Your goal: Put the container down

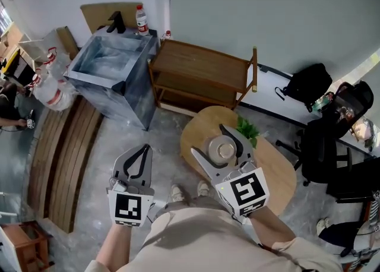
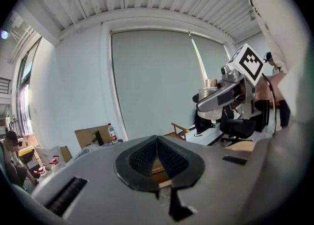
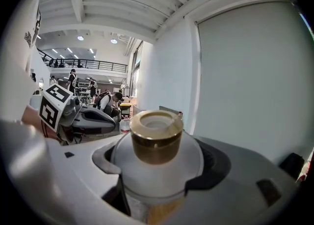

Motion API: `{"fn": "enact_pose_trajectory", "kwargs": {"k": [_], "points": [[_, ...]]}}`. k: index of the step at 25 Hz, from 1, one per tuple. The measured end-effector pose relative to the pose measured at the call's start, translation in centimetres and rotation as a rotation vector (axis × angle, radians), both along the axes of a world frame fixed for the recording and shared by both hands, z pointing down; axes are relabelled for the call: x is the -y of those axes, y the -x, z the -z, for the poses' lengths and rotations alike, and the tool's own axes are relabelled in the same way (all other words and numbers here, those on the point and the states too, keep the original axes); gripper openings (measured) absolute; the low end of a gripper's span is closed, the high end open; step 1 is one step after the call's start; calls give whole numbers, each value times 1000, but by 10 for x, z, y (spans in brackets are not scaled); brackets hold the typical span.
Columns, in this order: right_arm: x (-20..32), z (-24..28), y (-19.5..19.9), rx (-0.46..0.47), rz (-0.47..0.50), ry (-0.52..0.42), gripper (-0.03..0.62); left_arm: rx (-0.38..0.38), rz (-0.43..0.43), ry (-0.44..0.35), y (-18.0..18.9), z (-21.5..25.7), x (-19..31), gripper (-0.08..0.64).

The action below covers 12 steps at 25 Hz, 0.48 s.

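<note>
A white container [image 1: 222, 149] with a gold lid [image 3: 156, 135] sits between the jaws of my right gripper [image 1: 209, 140], which is shut on it. It hangs upright above the round wooden table [image 1: 279, 173]. In the right gripper view the container's white body [image 3: 157, 162] fills the space between the dark pads [image 3: 218, 162]. My left gripper [image 1: 144, 148] is off to the left over the floor, with its jaws closed together and nothing in them [image 2: 157, 143]. The left gripper view shows the right gripper [image 2: 223, 96] with the container [image 2: 212, 85] in the air.
A green plant [image 1: 246, 128] lies on the table's far edge. Behind stand a low wooden shelf [image 1: 202, 69], a grey-blue sink unit [image 1: 110, 63] with a water bottle [image 1: 141, 20], and wooden slats [image 1: 59, 158] at left. Black chairs [image 1: 332, 146] and a bag [image 1: 309, 84] are at right.
</note>
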State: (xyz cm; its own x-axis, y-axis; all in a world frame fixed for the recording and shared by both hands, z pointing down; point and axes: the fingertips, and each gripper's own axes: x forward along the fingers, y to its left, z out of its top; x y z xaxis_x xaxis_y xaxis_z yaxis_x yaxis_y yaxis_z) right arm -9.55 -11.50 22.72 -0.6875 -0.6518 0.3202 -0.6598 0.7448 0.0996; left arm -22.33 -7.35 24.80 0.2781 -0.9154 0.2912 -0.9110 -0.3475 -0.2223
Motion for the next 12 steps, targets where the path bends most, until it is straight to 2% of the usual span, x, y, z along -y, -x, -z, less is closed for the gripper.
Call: {"fn": "enact_pose_trajectory", "kwargs": {"k": [4, 12], "points": [[18, -12, -2, -2, 18, 9, 334, 10, 28, -6, -2, -8, 16, 5], [70, -38, 0, 5, 40, 15, 334, -43, 65, -3, -17, -29, 65, 5]]}}
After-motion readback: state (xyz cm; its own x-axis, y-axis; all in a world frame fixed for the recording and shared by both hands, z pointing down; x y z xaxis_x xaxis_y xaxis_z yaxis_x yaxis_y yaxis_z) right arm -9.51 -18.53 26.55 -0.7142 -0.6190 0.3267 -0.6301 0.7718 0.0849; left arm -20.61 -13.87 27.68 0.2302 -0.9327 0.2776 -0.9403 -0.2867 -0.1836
